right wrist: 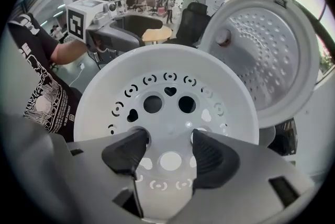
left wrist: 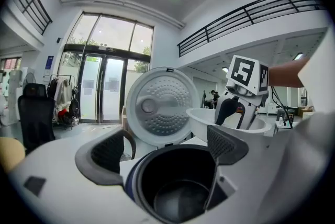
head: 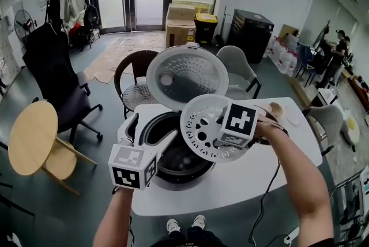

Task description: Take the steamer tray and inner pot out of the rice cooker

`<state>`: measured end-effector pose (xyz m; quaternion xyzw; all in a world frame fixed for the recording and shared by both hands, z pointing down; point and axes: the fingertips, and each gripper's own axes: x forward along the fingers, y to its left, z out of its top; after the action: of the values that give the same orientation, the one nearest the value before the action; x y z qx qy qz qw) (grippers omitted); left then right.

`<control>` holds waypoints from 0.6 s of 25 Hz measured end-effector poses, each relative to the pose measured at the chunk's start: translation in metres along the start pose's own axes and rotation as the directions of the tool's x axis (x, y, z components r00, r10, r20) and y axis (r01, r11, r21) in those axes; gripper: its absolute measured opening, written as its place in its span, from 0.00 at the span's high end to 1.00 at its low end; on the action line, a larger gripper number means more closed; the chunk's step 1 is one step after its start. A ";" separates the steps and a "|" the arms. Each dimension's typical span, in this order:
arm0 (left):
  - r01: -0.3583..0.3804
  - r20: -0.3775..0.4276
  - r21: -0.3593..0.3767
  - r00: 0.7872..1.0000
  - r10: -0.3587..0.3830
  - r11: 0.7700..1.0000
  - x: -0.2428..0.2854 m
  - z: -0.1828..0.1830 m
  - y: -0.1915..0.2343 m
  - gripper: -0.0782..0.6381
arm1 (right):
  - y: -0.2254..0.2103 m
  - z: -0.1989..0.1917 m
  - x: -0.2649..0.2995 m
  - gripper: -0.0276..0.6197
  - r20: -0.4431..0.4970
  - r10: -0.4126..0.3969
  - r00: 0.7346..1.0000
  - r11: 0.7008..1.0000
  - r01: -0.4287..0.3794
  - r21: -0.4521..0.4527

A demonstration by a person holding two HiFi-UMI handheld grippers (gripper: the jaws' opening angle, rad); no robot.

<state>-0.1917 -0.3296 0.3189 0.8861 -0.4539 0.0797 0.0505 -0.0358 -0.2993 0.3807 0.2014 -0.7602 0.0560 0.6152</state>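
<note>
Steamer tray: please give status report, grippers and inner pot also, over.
Right gripper shut on steamer tray, tray held above rice cooker. Left gripper open, at cooker front. Inner pot still inside. Lid up, no obstruction seen.

Matt plastic steamer tray [right wrist: 172,60]; glossy inner pot [left wrist: 172,186].

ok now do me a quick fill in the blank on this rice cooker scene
The right tongs hold the white perforated plastic steamer tray, already ____ of the white rice cooker.
The dark round metal inner pot sits ____ the cooker.
The cooker's round dimpled grey lid stands ____.
The left tongs hold ____.
Missing words: out; inside; open; nothing.
</note>
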 end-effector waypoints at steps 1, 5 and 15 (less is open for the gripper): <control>0.022 0.002 0.004 1.000 -0.022 1.000 0.005 0.000 -0.006 0.20 | 0.000 -0.008 -0.001 0.51 -0.004 -0.006 1.000 1.000 0.006 0.025; 0.119 0.006 0.032 0.993 -0.119 0.992 0.034 0.007 -0.047 0.20 | -0.007 -0.059 -0.006 0.50 -0.025 -0.022 0.999 0.992 0.025 0.126; 0.252 -0.019 0.107 0.968 -0.252 0.962 0.099 0.016 -0.171 0.20 | -0.032 -0.207 -0.004 0.50 -0.070 -0.045 0.997 0.955 0.064 0.290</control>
<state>0.0058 -0.3116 0.3192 0.9379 -0.3323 0.0993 0.0131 0.1658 -0.2583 0.4210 0.3092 -0.7181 0.1570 0.6034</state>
